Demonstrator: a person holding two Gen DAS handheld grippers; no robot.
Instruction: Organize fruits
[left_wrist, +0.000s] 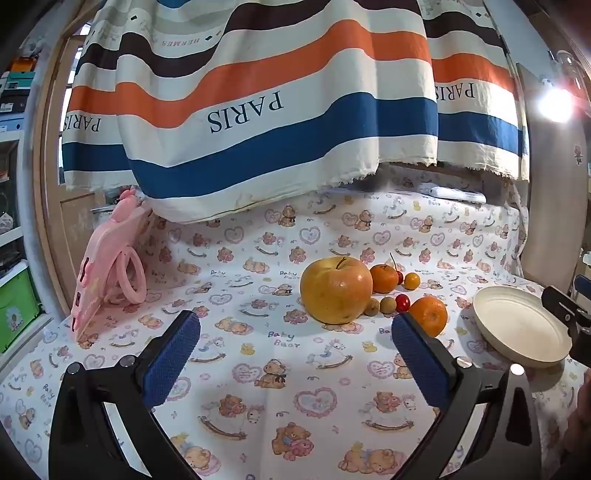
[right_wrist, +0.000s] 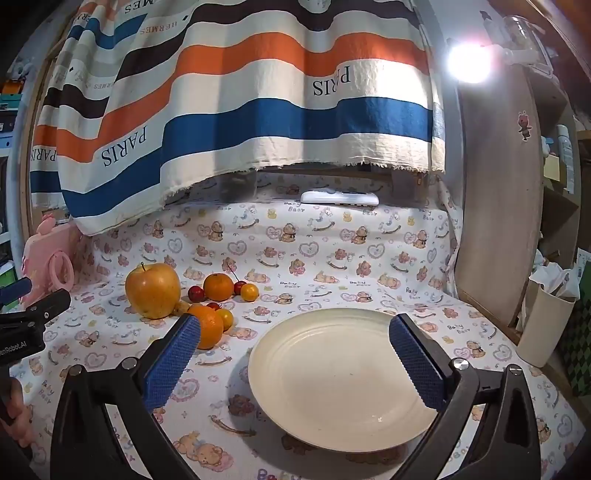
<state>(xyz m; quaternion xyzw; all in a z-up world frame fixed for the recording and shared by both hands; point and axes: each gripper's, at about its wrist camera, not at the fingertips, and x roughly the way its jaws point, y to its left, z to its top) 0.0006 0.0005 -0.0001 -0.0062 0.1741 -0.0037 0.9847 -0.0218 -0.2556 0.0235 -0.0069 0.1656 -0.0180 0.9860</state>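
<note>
Two grippers are up and both are empty. We hold the left gripper (left_wrist: 295, 354) with its jaws wide apart, and nothing sits between them but the bear-print cloth (left_wrist: 258, 369) on the bench. The big yellow apple (left_wrist: 336, 290) lies ahead of these jaws, a bit to the right of the middle, and the jaws do not touch it. Close behind the apple is an orange (left_wrist: 384, 278), with a small yellow fruit (left_wrist: 412, 280) just beside it. In front of them we see two little brown fruits (left_wrist: 380, 305) and a small red one (left_wrist: 403, 302) in a row. A second orange (left_wrist: 429, 315) lies right behind the tip of the right-hand finger in this view.

We hold the right gripper (right_wrist: 295, 360) with its jaws wide apart too. The cream plate (right_wrist: 332, 387) lies on the cloth between and under these jaws, and it is bare. The fruits are all off to the left of the plate. The near orange (right_wrist: 208, 326) sits just behind the left-hand finger tip. The apple (right_wrist: 153, 290) is farther left and back.

A striped cloth (right_wrist: 240, 110) hangs behind. A pink toy (left_wrist: 107, 280) leans at the left of the bench.
</note>
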